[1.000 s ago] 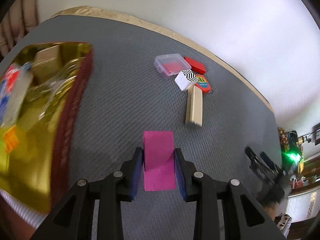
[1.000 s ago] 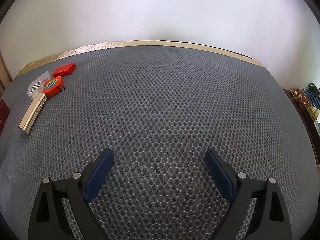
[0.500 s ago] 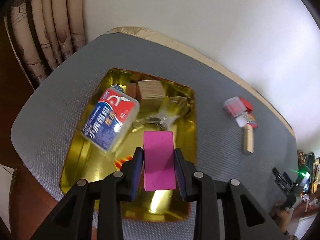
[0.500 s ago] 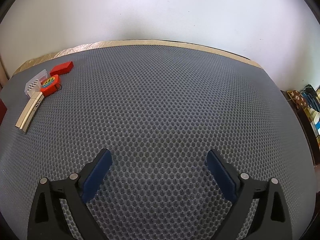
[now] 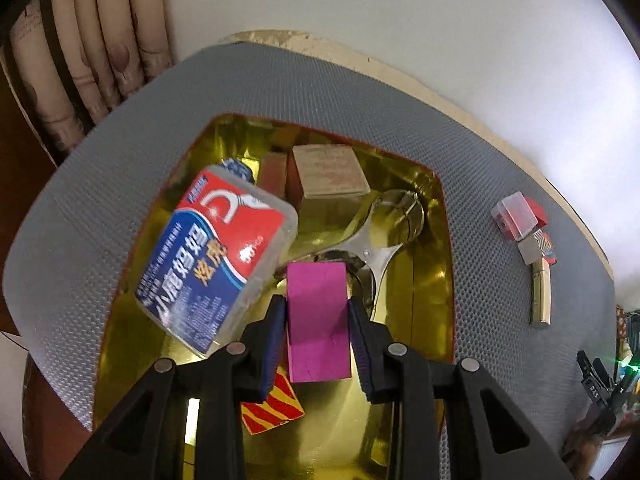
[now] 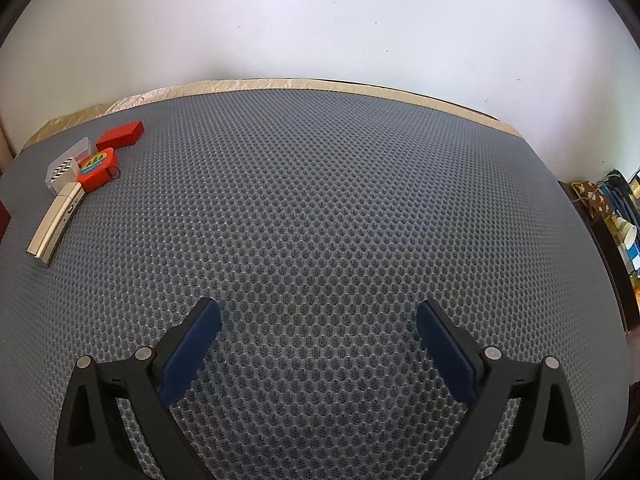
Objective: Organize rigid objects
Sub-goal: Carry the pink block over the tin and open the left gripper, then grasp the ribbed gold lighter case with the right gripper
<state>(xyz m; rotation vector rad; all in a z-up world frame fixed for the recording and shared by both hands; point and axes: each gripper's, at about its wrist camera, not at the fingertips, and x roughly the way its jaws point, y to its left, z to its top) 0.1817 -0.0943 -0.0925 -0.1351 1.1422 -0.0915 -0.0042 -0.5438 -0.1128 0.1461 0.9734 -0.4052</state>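
Big gold tray (image 5: 438, 216) sits on the grey mat (image 6: 340, 208), already holding a plastic box (image 5: 224, 256) and other bits. The left gripper (image 5: 318, 320) is clamped on a pink block (image 5: 318, 320) above it; looks stiff and light, gripped on its flat sides. Only the right view shows the right gripper (image 6: 318, 344), fingers opening wide over bare mat, plus the tape measure (image 6: 96, 165) clearly.

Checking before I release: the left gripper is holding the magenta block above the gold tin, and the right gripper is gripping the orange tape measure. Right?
Not quite. The right gripper holds nothing; the right wrist view shows its jaws opening over bare mat, the orange tape measure lying far off. The left gripper does hold the magenta block above the gold tin.
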